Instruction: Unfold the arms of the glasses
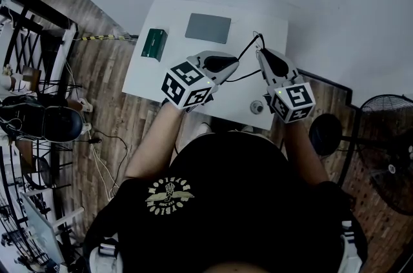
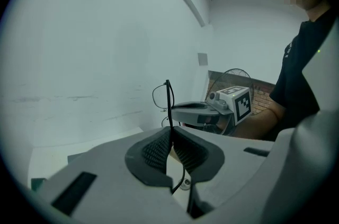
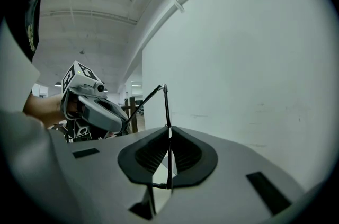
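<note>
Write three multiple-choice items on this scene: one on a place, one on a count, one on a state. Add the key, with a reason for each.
1. In the head view, where on the white table does the dark green box lie?
A. Left of the flat grey rectangular pad
B. On top of that pad
C. Right of that pad

2. How many grippers hold the thin black-framed glasses?
A. None
B. One
C. Two

3. The jaws of the left gripper are:
A. Wide apart and empty
B. Shut on the glasses
C. Shut on the box

Key:
1. A: the box sits apart from the pad, nearer the table's left edge.
2. C: the right gripper clamps the frame too, and the glasses are held above the table.
3. B: a thin black part runs between its closed pads.
</note>
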